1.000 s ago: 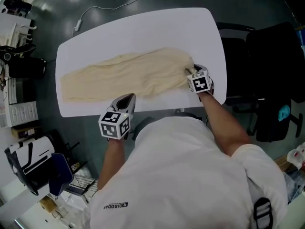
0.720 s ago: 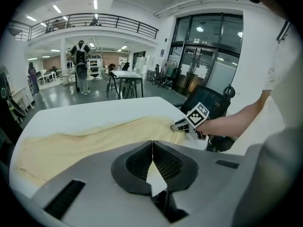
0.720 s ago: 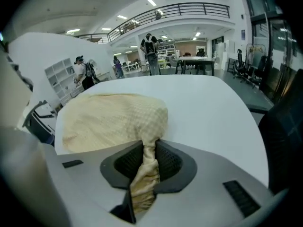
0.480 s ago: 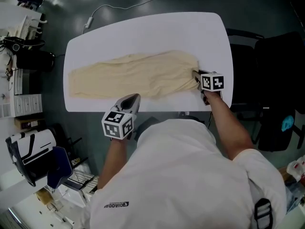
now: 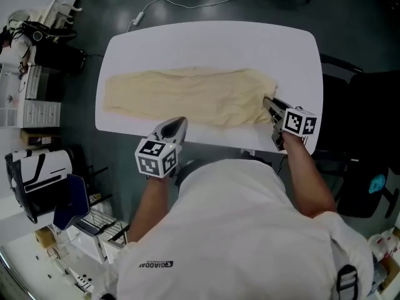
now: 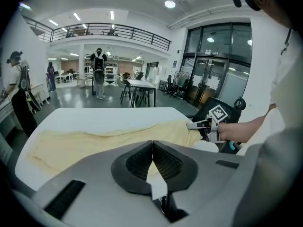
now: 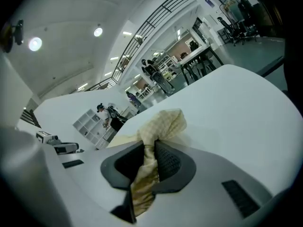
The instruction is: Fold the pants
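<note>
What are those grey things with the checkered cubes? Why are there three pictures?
A person is at a white table, seen from a camera on their head. They hold two pinching tools called grippers; the patterned cubes are part of them. The other two pictures come from small cameras riding on each gripper, looking along its jaws. Cream pants lie spread out along the table. The right gripper has just closed its jaws on one end of the pants and pinches the cloth. The left gripper is shut and empty, near the table's front edge.
</note>
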A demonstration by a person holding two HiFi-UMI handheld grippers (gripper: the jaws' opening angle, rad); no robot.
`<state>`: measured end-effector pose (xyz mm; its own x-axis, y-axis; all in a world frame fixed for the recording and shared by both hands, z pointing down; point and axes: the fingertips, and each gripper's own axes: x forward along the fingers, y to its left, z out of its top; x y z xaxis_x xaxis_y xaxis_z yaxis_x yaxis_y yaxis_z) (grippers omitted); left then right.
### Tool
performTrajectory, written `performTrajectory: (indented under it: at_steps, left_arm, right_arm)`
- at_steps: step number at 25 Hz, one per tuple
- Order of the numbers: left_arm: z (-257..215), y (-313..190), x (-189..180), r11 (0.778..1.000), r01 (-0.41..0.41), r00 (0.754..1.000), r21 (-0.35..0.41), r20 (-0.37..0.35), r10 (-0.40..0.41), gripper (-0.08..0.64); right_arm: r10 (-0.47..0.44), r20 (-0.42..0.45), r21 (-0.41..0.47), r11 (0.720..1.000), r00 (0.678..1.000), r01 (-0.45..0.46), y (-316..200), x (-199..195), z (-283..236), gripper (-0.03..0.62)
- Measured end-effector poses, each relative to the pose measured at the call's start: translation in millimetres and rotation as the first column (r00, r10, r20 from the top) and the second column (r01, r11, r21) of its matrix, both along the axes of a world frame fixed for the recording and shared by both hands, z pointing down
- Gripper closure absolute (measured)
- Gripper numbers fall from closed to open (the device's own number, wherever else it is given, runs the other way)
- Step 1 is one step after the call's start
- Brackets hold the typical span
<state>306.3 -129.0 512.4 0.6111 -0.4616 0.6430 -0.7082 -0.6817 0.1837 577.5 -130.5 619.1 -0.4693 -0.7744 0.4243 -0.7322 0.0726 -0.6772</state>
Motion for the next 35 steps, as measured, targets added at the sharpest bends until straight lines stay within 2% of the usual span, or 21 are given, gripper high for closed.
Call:
performTrajectory:
  at_steps: [5,13,17,23,29,35]
  left_arm:
    - [-8.8,-8.0,-35.2,1.000,-0.012,1.000,0.015,0.003,0.012,0.532]
    - [-21.5,-30.6,-118.9,0.999,0.021,0.999,0.050,-0.027,-0.020,0.532]
    - [-30.9,-34.2,-156.0,0.998,0.021,0.998,0.062,-0.056,-0.018,0.532]
    - [-33.3,-37.7,-226.7,0.995,0.080,0.991,0.067,-0.113,-0.072,0.531]
    - [-28.2,-34.4,-308.6,0.985,0.155,0.977,0.070,-0.158,-0.142,0.532]
    - [-28.4,-17.5,-376.1,0.979,0.130,0.990,0.159,-0.069,-0.121,0.532]
  right_arm:
    - [0.049,0.064,0.057,0.997,0.997,-0.052,-19.2,-27.5,-44.8,0.514]
    - [0.078,0.087,0.148,0.985,0.993,-0.091,-45.3,-96.1,-94.8,0.514]
    - [0.069,0.054,0.154,0.985,0.996,-0.076,-50.8,-134.0,-119.5,0.514]
    - [0.035,-0.037,0.160,0.987,0.999,-0.029,-66.4,-193.0,-148.4,0.512]
    - [0.020,-0.047,0.198,0.980,0.999,-0.011,-78.8,-259.6,-172.1,0.512]
    - [0.001,-0.043,0.235,0.972,0.999,0.009,-88.2,-329.8,-192.2,0.512]
